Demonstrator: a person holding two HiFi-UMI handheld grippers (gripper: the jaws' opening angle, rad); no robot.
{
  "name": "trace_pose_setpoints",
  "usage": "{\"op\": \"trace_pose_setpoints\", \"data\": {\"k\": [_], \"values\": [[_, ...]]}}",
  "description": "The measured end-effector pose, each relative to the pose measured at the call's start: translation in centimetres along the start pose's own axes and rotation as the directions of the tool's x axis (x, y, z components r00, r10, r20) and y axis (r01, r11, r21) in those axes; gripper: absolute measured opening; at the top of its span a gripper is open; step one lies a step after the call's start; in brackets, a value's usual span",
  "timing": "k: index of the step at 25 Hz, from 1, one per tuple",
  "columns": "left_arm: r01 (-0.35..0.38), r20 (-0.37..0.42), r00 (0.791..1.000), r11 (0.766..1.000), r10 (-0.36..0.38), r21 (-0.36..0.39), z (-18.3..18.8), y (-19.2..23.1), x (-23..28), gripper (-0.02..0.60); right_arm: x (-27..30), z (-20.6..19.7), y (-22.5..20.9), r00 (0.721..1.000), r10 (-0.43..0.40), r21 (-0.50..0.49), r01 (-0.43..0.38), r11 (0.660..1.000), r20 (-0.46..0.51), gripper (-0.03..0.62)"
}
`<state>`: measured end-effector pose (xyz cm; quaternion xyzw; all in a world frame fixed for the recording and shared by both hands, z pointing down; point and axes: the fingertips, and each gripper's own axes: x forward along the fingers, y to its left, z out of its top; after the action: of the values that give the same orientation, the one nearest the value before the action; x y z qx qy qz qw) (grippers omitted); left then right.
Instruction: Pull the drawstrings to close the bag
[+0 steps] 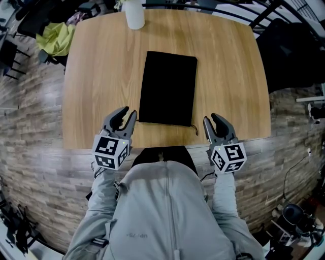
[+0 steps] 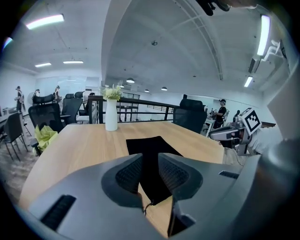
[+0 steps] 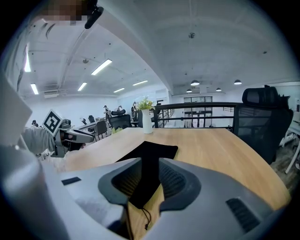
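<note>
Head view: the black bag (image 1: 167, 89) lies flat in the middle of the wooden table (image 1: 91, 76); what is inside I cannot tell. The left gripper (image 1: 123, 112) is at its 7 o'clock and the right gripper (image 1: 212, 119) at its 5 o'clock.

Left gripper view: the jaws are released and grasp nothing. The white vase (image 2: 111, 115) at 12 o'clock holds flowers (image 2: 112, 92).

Right gripper view: the jaws are also released, with the drawstring (image 3: 146, 218) lying loose below them.

One bag (image 1: 167, 89), one vase (image 1: 134, 15), two claws (image 1: 129, 112) (image 1: 210, 118)

Light grey zip jacket (image 1: 167, 218), matching sleeves (image 1: 99, 203). Left tongs (image 1: 128, 112), right tongs (image 1: 210, 119): dark grey, ribbed pads (image 2: 129, 174), black-white marker cubes (image 1: 109, 151).
</note>
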<state>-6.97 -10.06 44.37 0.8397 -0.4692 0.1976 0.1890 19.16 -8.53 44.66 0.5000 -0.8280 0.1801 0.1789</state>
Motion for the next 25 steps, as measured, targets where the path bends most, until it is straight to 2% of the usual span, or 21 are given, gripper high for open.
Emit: {"op": "trace_pose_setpoints", "data": {"k": [6,14,18,22,25], "values": [[0.040,-0.067,0.997,0.999,-0.040,0.008,-2.8,0.1,0.4,0.141,1.1,-2.9,1.3,0.992,0.072,-0.023,-0.075,0.997,-0.102,0.170],[0.135,-0.200,0.971,0.991,-0.127,0.026,-7.4,0.0,1.5,0.170,2.2,-7.7,1.8,0.966,0.121,-0.067,-0.139,0.988,-0.227,0.189],[0.172,-0.263,0.954,0.981,-0.144,0.088,-9.4,0.3,1.9,0.175,2.8,-10.6,2.1,0.939,0.148,-0.113,-0.191,0.975,-0.310,0.189],[0.215,-0.317,0.936,0.962,-0.154,0.169,-10.7,0.0,2.6,0.176,3.5,-12.9,1.6,0.907,0.164,-0.167,-0.244,0.955,-0.387,0.187],[0.243,-0.348,0.923,0.951,-0.165,0.193,-11.6,-0.3,3.4,0.176,3.8,-13.9,0.9,0.890,0.169,-0.172,-0.263,0.950,-0.424,0.184]]}}
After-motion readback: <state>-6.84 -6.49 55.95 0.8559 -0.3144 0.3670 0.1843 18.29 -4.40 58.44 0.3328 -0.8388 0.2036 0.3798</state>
